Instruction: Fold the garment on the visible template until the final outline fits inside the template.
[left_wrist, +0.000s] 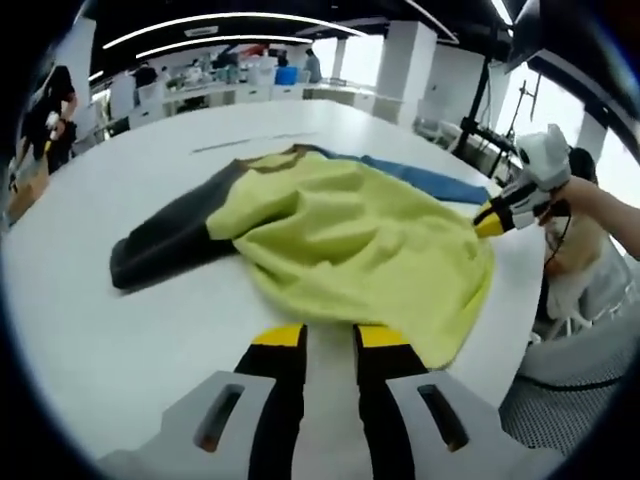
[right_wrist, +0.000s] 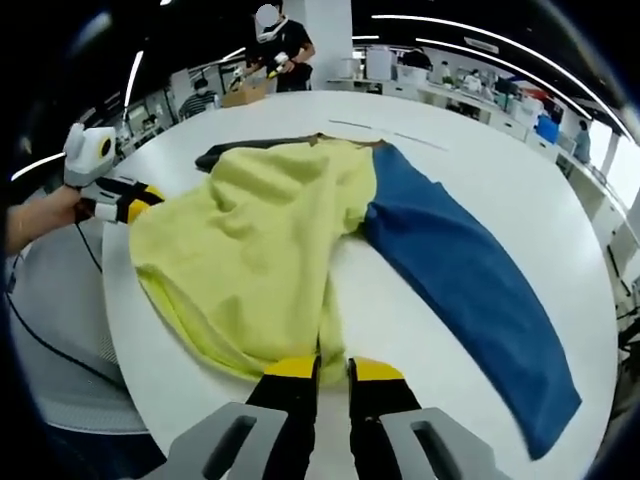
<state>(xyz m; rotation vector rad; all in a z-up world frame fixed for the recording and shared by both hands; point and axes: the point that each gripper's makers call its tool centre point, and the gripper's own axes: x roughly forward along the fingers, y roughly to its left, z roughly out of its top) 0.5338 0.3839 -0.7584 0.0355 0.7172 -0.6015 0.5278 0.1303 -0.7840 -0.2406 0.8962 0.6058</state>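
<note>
One blue sleeve (right_wrist: 470, 290) (spread flat), right gripper view

Your garment (right_wrist: 260, 230) lies spread on the bench (right_wrist: 470, 160), one sleeve (right_wrist: 470, 290) stretched to its right in the right gripper view, the other sleeve (left_wrist: 165, 240) on its far side. Your left hand-held gripper (right_wrist: 140, 205) touches the garment's left edge, and your right hand-held gripper (right_wrist: 333, 372) sits at its near hem.

The room is brightly lit by long ceiling lights (left_wrist: 230, 22) and windows (left_wrist: 365, 55). Soft glare is seen on the white desk (left_wrist: 120, 330). Straight lines are bent near the edges. Far-off things are blurred.
</note>
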